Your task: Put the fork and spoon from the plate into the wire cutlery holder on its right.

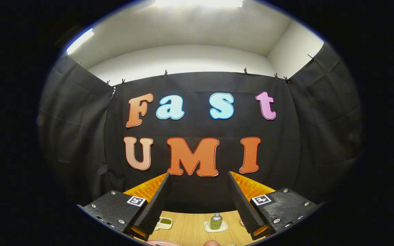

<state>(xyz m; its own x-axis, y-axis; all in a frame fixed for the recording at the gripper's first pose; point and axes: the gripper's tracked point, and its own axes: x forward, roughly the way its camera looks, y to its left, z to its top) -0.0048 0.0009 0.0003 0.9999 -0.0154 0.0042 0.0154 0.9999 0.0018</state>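
Wooden table (192,227): light grain, running below and beyond the fingers to the black cloth wall. Gripper (198,177): fingers spread wide apart, raised above the table, pointing at the wall, nothing between them. Small pale tray (215,228): between the fingers, on the table, carrying an upright bottle (216,221) with silver cap. Small dish (165,222): beside the left finger, dark green contents. Fork, spoon and wire holder: position cannot be told.

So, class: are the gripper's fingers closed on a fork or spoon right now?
No: the gripper is open, its fingers wide apart with nothing between them, raised above the wooden table where a small bottle stands.
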